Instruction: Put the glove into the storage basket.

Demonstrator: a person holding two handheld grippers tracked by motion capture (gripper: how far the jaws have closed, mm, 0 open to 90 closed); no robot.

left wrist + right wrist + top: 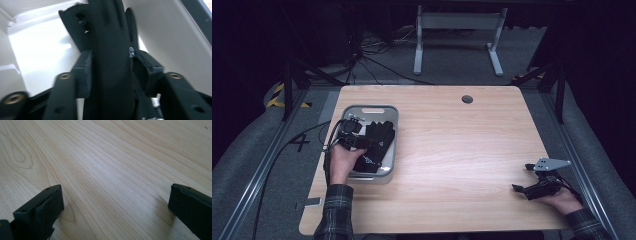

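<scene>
A black glove lies in a grey plastic bin on the left part of the wooden table. My left gripper reaches into the bin and is shut on the glove, which stands clamped between both pads against the bin's white wall. My right gripper rests low over the table near its right front corner. Its jaws stand wide apart, with bare wood between them.
A cable hole sits near the table's far edge. Beyond the table are a white table frame and loose cables on the floor. A metal rail runs along the left side.
</scene>
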